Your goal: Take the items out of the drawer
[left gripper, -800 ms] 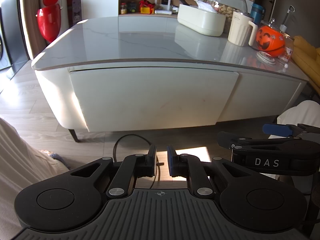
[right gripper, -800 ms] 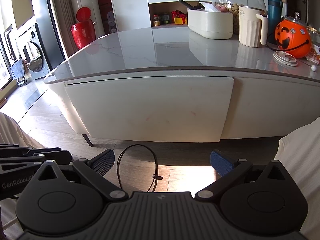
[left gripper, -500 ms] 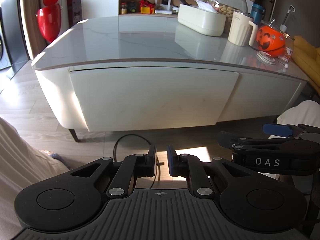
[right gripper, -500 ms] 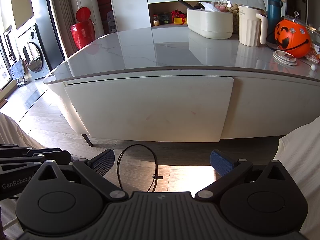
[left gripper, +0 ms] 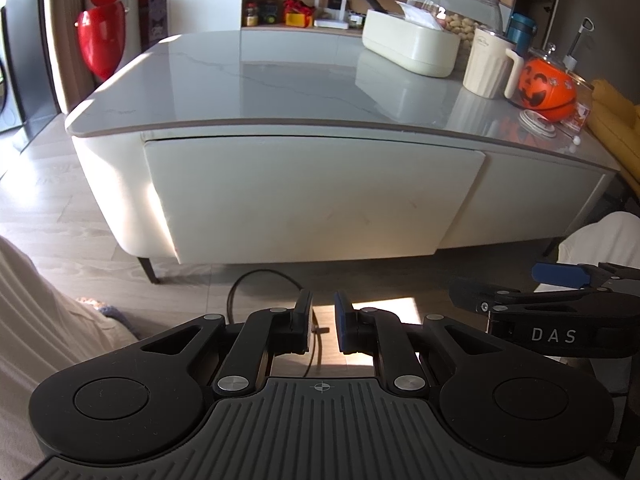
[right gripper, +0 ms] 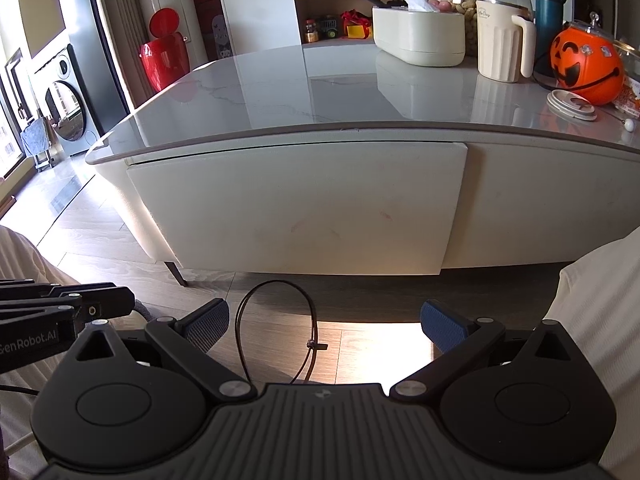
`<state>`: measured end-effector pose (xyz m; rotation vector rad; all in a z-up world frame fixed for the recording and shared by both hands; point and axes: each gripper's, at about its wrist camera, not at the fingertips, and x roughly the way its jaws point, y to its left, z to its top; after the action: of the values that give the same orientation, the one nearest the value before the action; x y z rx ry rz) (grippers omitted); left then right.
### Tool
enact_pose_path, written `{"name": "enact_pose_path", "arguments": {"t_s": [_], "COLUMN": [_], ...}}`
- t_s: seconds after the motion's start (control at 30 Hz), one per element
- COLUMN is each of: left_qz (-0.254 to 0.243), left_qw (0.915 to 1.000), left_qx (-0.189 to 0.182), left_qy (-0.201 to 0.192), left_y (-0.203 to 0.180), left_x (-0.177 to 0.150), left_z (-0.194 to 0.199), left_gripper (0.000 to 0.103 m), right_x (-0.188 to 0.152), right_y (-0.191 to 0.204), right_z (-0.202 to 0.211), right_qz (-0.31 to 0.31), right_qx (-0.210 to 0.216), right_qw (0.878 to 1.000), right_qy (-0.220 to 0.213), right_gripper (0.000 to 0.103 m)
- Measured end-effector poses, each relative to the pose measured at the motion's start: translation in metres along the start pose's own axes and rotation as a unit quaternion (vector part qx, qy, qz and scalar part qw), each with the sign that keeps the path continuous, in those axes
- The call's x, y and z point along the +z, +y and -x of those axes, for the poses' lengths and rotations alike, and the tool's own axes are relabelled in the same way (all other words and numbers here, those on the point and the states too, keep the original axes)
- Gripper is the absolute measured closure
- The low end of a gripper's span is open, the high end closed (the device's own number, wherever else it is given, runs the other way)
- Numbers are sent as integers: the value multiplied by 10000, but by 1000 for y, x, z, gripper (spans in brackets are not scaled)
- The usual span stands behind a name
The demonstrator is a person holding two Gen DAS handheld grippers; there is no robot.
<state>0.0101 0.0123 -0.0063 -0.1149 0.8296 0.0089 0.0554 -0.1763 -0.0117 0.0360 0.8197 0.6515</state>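
A white drawer front [left gripper: 308,196] [right gripper: 296,204] fills the near side of a low table with a grey stone top [left gripper: 280,88] [right gripper: 320,88]. The drawer is closed; only a thin gap runs under the tabletop. My left gripper [left gripper: 322,322] hovers low over the floor in front of the drawer, its jaws nearly together with nothing between them. My right gripper [right gripper: 324,320] is held at the same height, jaws wide apart and empty. The right gripper [left gripper: 560,280] also shows at the right of the left wrist view. The drawer's contents are hidden.
On the tabletop stand a cream box [right gripper: 418,40], a cream pitcher [right gripper: 502,48], an orange pumpkin bucket [right gripper: 586,66] and a round lid [right gripper: 572,106]. A looped black cable [right gripper: 276,332] hangs under the grippers. Light trousers frame both sides. A red bin [left gripper: 100,40] stands far left.
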Motion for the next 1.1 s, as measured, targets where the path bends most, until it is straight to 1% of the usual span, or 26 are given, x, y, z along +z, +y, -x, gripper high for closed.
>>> {"name": "enact_pose_path", "arguments": {"t_s": [0.17,0.3,0.4,0.47,0.53,0.57,0.6,0.63,0.67,0.7,0.73,0.8,0.87,0.93,0.97,1.03,1.1], "left_qz": [186,380,507,474,235,139,110,170,269,367,407,282,230,456,537,676,653], "left_qw": [9996,9989,9982,9981,9974,9968,9966,9968,9968,9963,9958,9942,9932,9935,9937,9945,9953], "left_qx": [-66,-224,-292,-158,143,290,391,398,320,219,206,300,379,242,171,-43,-198], "left_qy": [176,165,-131,-356,-669,-736,-712,-669,-684,-739,-800,-993,-1073,-1019,-968,-798,-690], "left_y": [10,25,43,57,73,81,92,105,118,131,140,154,163,174,177,188,194], "left_x": [1,9,20,33,47,55,64,73,80,86,89,92,90,89,90,92,94], "left_z": [-11,-19,-26,-34,-45,-53,-62,-71,-78,-83,-86,-90,-93,-97,-99,-103,-107], "left_gripper": [89,89,88,87,86,86,86,86,86,86,86,86,86,86,86,86,86], "right_x": [3,11,25,38,50,56,61,67,71,75,80,87,94,101,104,107,109], "right_y": [-2,-5,-11,-17,-23,-27,-32,-39,-46,-52,-58,-67,-80,-92,-95,-96,-93], "right_z": [-5,-10,-18,-25,-36,-42,-49,-57,-65,-73,-82,-100,-116,-132,-137,-143,-143], "right_qz": [-17,-83,-93,-4,190,266,315,345,365,408,503,699,643,438,448,764,1119], "right_qx": [27,258,451,506,531,544,608,698,739,695,588,335,207,258,273,296,345], "right_qw": [9999,9996,9989,9984,9979,9976,9971,9964,9961,9963,9965,9963,9971,9986,9986,9966,9930], "right_qy": [157,91,-100,-253,-327,-335,-339,-336,-320,-307,-317,-382,-348,-126,-56,7,169], "right_gripper": [0,0,0,0,0,1,1,1,1,1,1,1,1,1,1,0,0]}}
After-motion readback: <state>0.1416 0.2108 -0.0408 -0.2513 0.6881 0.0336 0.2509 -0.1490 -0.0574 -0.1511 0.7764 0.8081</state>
